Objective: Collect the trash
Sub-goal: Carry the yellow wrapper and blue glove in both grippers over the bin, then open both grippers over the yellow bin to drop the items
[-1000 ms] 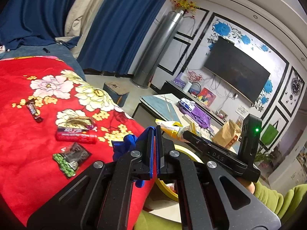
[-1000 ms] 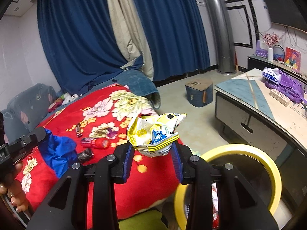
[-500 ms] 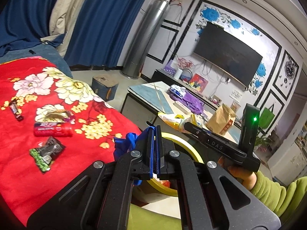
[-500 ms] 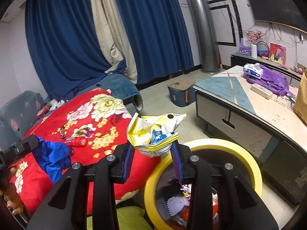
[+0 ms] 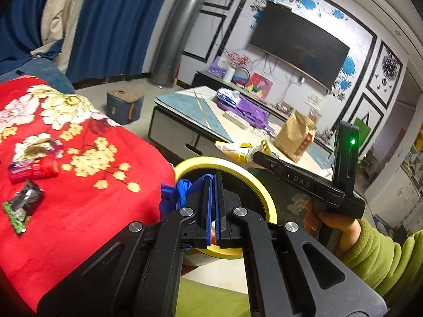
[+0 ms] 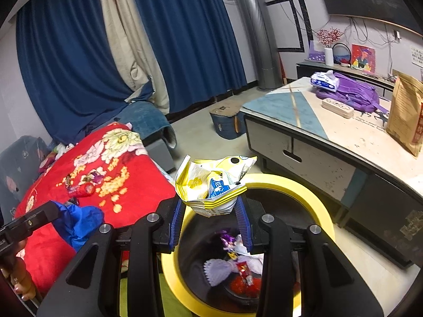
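Your right gripper [image 6: 210, 211] clamps a crumpled yellow snack bag [image 6: 214, 185] between its blue pads, the bag standing up above the fingertips and hanging right over the far rim of the yellow-rimmed trash bin [image 6: 321, 211]. Inside the bin, at about 6 o'clock from the bag, lie several wrappers [image 6: 235, 264], white, purple and red. Your left gripper [image 5: 212, 182] has its jaws pressed fully together on a blue crumpled piece [image 5: 174, 195], which bulges out at its 9 o'clock side; whether that piece is cloth or plastic you cannot tell. It hangs at the near-left rim of the bin, just beside the edge of the red floral blanket [image 5: 79, 224]. On that blanket, toward 9 o'clock from the left gripper, a red tube-shaped wrapper [image 5: 33, 169] and a dark green-edged packet [image 5: 22, 206] lie near each other, apart from both grippers. A low table [image 6: 330, 142] stands at 2 o'clock from the bin.
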